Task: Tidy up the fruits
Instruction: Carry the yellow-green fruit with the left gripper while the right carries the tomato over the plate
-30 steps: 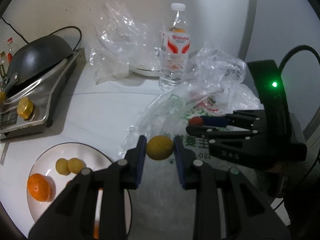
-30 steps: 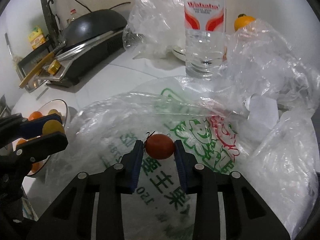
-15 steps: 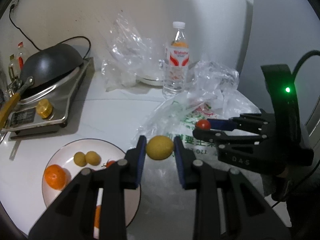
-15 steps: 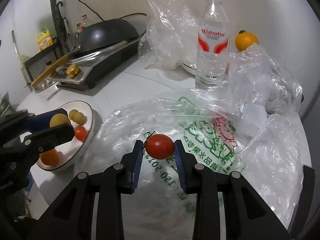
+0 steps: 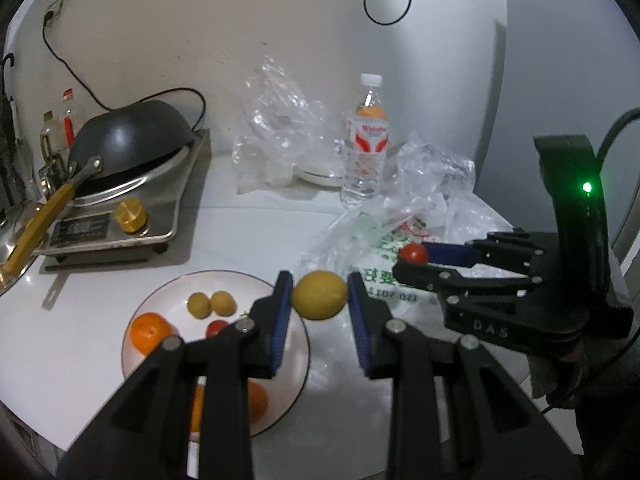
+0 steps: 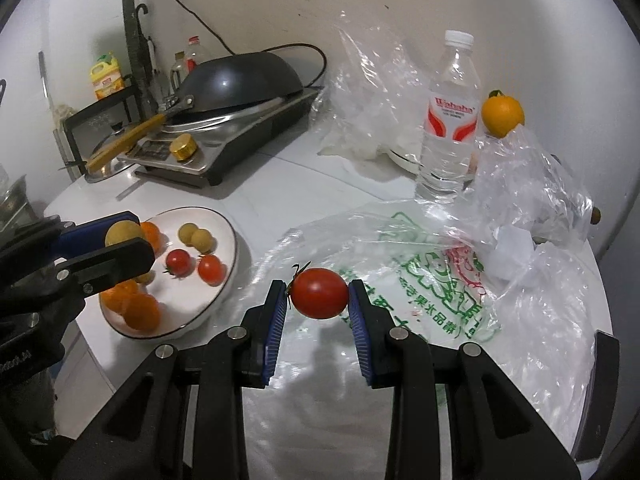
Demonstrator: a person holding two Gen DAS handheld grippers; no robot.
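While left gripper point(image 5: 319, 296) fingers clamp one yellow fruit point(image 5: 319, 295), right gripper point(image 6: 319, 294) fingers clamp one tomato point(image 6: 319, 293); plate point(image 6: 230, 236) holds two tomatoes

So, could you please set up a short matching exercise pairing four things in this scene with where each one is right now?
Things:
1. yellow fruit
2. red tomato
3. water bottle
4. black wok

Places:
A. upside down on the stove
B. upright beside the crumpled plastic bags
C. clamped in the right gripper
D. clamped in the left gripper

Pairs: 1-D, 2-C, 3-B, 4-A
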